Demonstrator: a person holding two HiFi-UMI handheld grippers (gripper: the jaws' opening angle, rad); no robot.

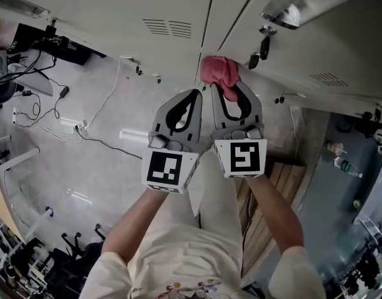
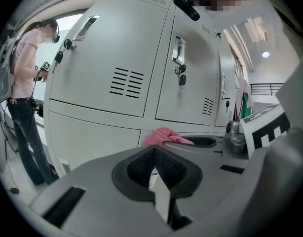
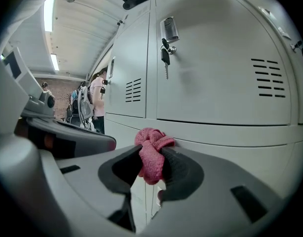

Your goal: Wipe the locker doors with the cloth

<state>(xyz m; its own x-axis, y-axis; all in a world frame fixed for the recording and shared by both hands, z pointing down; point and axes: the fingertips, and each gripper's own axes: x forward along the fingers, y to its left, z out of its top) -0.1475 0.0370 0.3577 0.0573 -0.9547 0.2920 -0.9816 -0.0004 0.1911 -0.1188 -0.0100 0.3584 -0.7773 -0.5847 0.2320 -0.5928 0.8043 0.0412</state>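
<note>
A crumpled pink cloth is pressed against the pale grey locker doors near the seam between two of them. My right gripper is shut on the cloth, which bulges out past its jaws toward the locker doors. Close beside it on the left, my left gripper is shut with nothing between its jaws. In the left gripper view the left gripper points at the locker doors, and the cloth shows just beyond, to the right.
Keys hang from the door locks. A person in a pink shirt stands by the lockers to the left. Cables lie on the floor at left. A wooden bench is under my right arm.
</note>
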